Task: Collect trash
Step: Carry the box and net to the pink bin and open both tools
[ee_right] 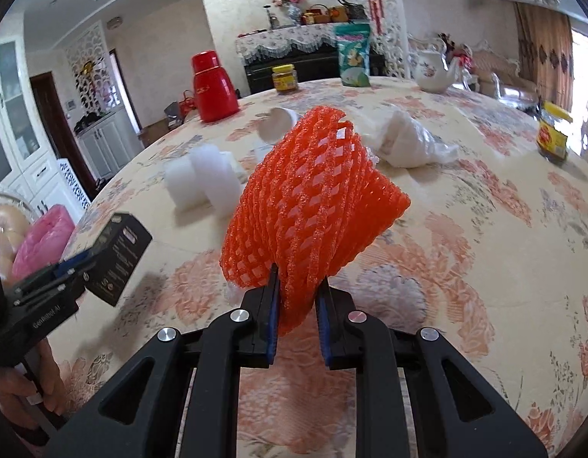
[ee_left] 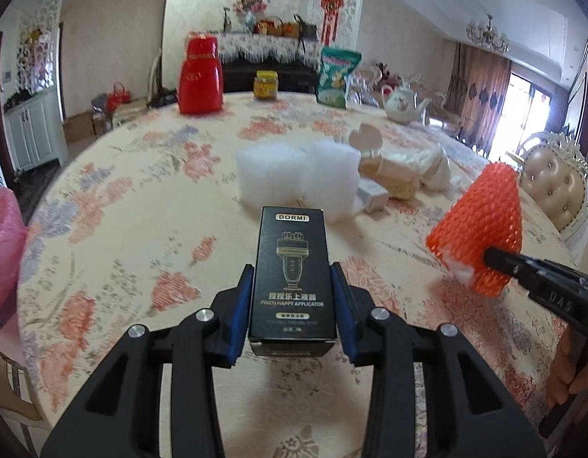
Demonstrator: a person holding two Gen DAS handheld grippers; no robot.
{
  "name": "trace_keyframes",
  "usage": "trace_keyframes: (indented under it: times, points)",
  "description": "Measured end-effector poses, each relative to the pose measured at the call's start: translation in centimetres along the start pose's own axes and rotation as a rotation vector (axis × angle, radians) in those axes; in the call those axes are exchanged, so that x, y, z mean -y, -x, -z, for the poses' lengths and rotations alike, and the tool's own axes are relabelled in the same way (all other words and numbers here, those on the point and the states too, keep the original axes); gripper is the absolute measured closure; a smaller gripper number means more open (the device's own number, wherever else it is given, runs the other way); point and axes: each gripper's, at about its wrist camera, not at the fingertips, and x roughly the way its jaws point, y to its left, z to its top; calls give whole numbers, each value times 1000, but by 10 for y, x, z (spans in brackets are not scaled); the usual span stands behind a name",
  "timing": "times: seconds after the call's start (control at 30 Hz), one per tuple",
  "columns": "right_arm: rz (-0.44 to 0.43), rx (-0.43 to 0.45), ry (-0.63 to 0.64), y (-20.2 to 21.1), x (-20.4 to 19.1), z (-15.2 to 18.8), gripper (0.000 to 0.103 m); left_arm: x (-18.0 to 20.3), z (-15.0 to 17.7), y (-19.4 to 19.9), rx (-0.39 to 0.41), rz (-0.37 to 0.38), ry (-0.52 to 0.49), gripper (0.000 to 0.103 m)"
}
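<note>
My left gripper [ee_left: 293,278] is shut on a black DORMI box [ee_left: 293,267] and holds it above the floral table [ee_left: 141,236]; the box also shows in the right wrist view [ee_right: 118,255]. My right gripper [ee_right: 297,290] is shut on an orange foam fruit net [ee_right: 313,202], lifted off the table; the net shows in the left wrist view [ee_left: 481,225] at the right. White foam pieces [ee_left: 294,179] [ee_right: 206,183], a tipped paper cup [ee_right: 278,124], a small carton [ee_left: 374,194] and a crumpled white plastic bag [ee_right: 408,145] lie on the table ahead.
A pink bag [ee_left: 4,252] [ee_right: 42,240] hangs at the table's left edge. A red thermos [ee_left: 199,76], a yellow-lidded jar [ee_left: 266,84], a green snack bag [ee_left: 336,76] and a white teapot [ee_left: 403,105] stand at the far side. Another jar [ee_right: 553,133] stands right. A padded chair [ee_left: 557,187] is right.
</note>
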Motion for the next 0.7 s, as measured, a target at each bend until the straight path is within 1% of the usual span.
trace_keyframes:
  times: [0.17,0.27,0.43,0.6,0.7]
  points:
    - [6,38,56,3,-24,0,84,-6,-2,18,64,-6,19,65]
    - [23,74,93,8,-39,2,84,-6,-1,25,90,4,24,65]
    - [37,125,134,15,-61,2,84,-3,2,38,127,19,0,65]
    - [1,163,189,18,-90,-5,85,-15,0,51,171,1,3,65]
    - [-42,180,231,16,-114,-11,84,-32,-1,63,200,-42,12,65]
